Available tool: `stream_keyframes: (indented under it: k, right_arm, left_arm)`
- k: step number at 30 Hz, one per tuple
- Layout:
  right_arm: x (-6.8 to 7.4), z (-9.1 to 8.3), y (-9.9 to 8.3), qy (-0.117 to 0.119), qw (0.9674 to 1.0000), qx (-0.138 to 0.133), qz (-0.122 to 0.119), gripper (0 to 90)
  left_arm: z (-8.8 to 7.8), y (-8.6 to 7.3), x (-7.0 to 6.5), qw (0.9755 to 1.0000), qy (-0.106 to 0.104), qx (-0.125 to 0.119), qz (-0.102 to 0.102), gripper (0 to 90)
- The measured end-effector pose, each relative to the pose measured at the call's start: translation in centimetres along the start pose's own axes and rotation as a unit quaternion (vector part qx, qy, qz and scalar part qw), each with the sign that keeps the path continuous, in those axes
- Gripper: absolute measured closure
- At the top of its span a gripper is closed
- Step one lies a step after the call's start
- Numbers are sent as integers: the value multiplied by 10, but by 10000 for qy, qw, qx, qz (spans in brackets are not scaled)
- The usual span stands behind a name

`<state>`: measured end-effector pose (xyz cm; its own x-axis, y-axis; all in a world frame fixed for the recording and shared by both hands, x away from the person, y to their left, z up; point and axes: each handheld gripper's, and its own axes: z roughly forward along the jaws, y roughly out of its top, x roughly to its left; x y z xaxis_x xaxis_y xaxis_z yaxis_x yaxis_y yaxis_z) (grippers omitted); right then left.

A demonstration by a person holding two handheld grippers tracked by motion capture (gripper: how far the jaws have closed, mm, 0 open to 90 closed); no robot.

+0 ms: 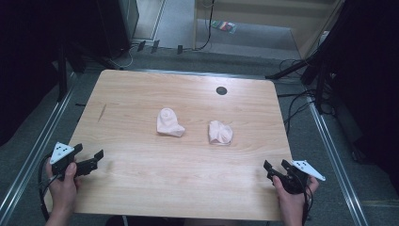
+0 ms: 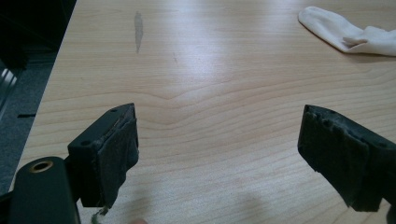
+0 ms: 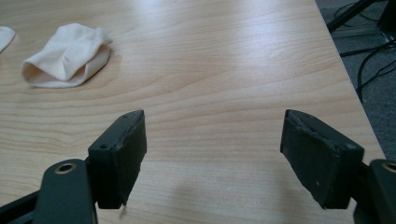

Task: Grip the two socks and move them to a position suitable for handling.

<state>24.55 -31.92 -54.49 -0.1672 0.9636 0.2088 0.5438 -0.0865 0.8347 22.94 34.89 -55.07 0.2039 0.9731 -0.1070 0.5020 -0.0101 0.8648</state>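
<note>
- Your left gripper sits over the near left corner of the wooden table, its jaws spread wide with nothing between them
- Your right gripper sits over the near right corner, jaws likewise apart and empty
- The left sock, pale pink and crumpled, lies on the table near its middle, well apart from both grippers
- The right sock, also pale and bunched up, lies just beside the first, not touching it
- In the left gripper view, the left sock lies far off at the upper right
- In the right gripper view, the right sock lies at the upper left with its open cuff towards you
</note>
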Motion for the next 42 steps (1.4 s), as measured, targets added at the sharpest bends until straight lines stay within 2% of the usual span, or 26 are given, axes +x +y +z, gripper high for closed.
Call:
stream_keyframes:
  k: [7,11,14,16,17,21,24,26,28,32,39,40,41,42]
  right_arm:
    - [10,-2,5,20,9999,-103,12,246]
    - [30,-2,12,161,9997,-186,-84,259]
    - [47,1,18,244,9993,-157,-232,268]
    - [62,6,25,318,9989,-112,-321,272]
    - [62,6,25,318,9989,-112,-321,272]
    - [82,12,37,431,9983,-73,-384,277]
    - [88,16,40,469,9979,-91,-434,282]
    - [93,20,44,506,9981,-46,-342,287]
    - [98,25,49,569,9982,1,-209,299]
    - [108,36,58,620,9978,109,-206,309]
    - [129,66,65,717,9962,357,-332,309]
    - [133,75,64,690,9960,464,-337,312]
    - [133,75,64,690,9960,464,-337,312]
    - [137,86,64,502,9965,538,-395,311]
  left_arm:
    - [-1,-1,0,10000,-25,-55,-38,129]
    - [0,0,0,10000,-21,-27,-35,129]
    - [0,0,0,10000,-19,10,-28,129]
    - [0,0,0,10000,-24,1,-63,129]
    - [0,0,0,10000,-24,1,-63,129]
    - [0,0,0,10000,-41,5,-71,129]
    - [0,0,1,10000,-46,-23,-81,129]
    - [0,0,1,9999,-45,-34,-87,129]
    - [0,0,1,9999,-47,-31,-93,129]
    - [1,0,1,9999,-40,-17,-98,129]
    - [0,0,1,9999,-49,2,-92,129]
    - [0,0,1,9999,-50,5,-89,130]
    - [0,0,1,9999,-50,6,-93,130]
    - [0,0,2,9999,-49,5,-97,130]
